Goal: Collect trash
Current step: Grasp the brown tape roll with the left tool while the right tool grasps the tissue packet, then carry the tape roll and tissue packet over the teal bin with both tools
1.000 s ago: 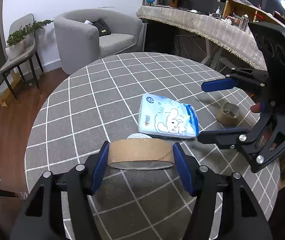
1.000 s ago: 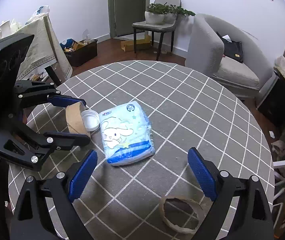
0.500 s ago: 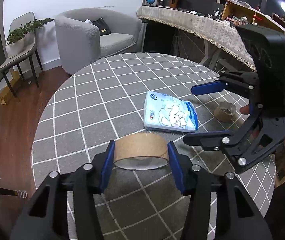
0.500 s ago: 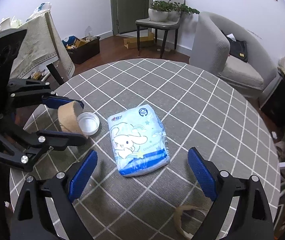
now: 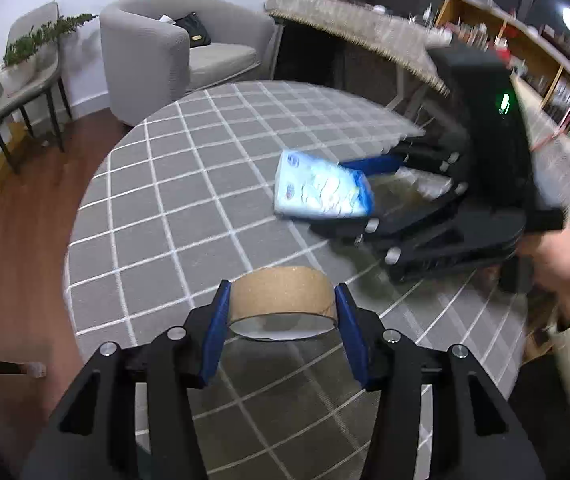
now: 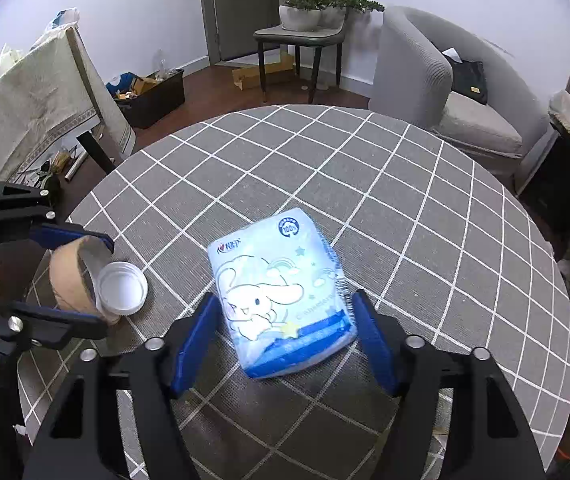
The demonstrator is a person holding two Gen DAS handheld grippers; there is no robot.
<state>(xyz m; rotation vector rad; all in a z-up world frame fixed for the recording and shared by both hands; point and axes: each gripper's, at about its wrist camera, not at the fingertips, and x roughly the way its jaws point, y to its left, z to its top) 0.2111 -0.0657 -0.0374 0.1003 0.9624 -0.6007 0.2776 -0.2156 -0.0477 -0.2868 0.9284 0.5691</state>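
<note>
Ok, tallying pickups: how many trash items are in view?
3: cardboard ring in left gripper, white lid beside it, tissue pack between right gripper's fingers; others may be hidden.

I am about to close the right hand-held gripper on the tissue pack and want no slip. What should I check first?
1. Tissue pack between the right hand-held gripper's fingers: ok.
2. Right jaws open wider than the pack: ok.
3. Fingers touching the pack sides: cannot tell.
4. Cardboard ring held in the left hand-held gripper: ok.
5. White cap apart from the pack: ok.
6. Pack flat on the table: ok.
</note>
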